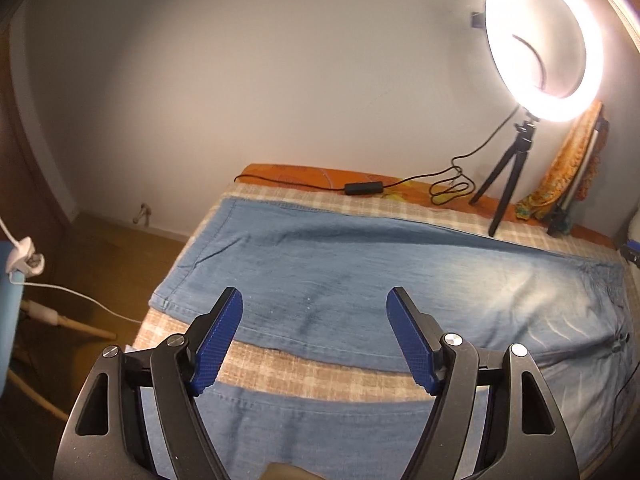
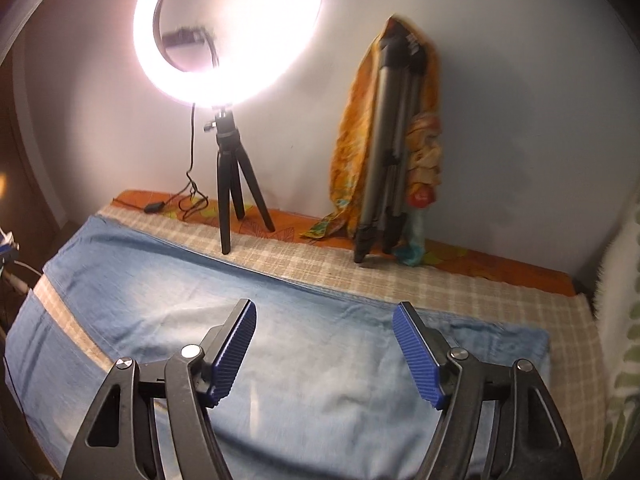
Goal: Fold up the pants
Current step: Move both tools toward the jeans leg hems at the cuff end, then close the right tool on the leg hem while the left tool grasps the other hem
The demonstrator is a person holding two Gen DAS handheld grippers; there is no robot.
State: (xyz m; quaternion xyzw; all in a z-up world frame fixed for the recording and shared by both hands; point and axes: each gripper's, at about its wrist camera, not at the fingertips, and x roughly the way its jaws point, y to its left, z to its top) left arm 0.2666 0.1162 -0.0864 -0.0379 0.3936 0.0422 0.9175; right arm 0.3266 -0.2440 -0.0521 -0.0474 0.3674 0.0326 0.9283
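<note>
Our left gripper (image 1: 314,300) and right gripper (image 2: 325,314) both hang spread wide, holding nothing. The jeans (image 1: 360,264) lie flat on the bed at twelve o'clock, long axis nine-to-three; left sits nearer the legs.

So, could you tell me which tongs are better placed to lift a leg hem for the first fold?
Probably the left tongs: open over the jeans legs, hems just ahead. The right tongs hover near the waist.
</note>
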